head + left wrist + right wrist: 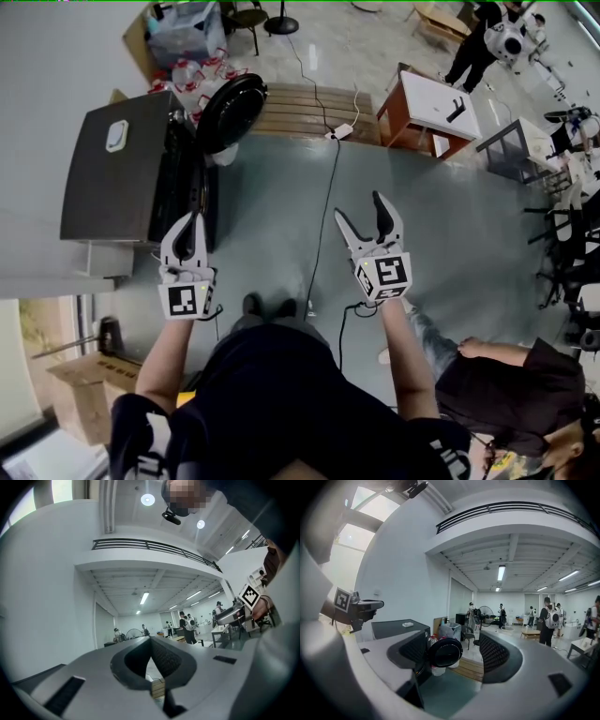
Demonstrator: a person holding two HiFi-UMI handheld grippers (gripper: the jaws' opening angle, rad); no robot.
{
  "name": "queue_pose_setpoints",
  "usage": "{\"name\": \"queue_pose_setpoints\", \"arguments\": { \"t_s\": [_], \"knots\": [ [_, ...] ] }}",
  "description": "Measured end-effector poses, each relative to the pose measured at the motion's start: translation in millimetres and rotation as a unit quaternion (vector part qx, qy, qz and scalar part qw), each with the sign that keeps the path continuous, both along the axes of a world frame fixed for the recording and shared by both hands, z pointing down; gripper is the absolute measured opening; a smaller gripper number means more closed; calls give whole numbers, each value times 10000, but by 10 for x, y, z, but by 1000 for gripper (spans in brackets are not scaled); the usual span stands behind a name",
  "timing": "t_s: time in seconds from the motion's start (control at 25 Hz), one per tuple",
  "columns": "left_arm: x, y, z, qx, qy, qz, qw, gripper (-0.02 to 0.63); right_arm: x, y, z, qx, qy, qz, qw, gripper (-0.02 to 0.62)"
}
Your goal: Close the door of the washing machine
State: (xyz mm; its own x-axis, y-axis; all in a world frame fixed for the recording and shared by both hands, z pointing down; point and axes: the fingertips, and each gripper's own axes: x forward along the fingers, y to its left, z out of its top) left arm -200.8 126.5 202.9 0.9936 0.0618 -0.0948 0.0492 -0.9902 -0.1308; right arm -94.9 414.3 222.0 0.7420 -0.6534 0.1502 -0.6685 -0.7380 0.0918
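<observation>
Right hand-held gripper (pixel 361 214) hangs empty, jaws wide apart; left hand-held gripper (pixel 190 225) seems pinched together. Washing machine (pixel 112 164) stands just beyond the left one, its round door (pixel 232 111) swung open.

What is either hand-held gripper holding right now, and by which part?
Nothing is held. The left hand-held gripper has its jaws together on nothing; the right hand-held gripper is open and empty, short of the washing machine door.
</observation>
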Motion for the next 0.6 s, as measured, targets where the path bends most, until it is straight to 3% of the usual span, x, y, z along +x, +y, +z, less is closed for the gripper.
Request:
{"name": "queue_pose_setpoints", "arguments": {
  "t_s": [0.36, 0.6],
  "knots": [
    [171, 264, 5, 37, -31, -184, 9998, 23, 356, 100, 64, 7, 9, -393, 9992, 359],
    [456, 191, 101, 27, -59, -217, 9997, 23, 747, -110, 178, -30, 44, -554, 9985, 359]
  ]
}}
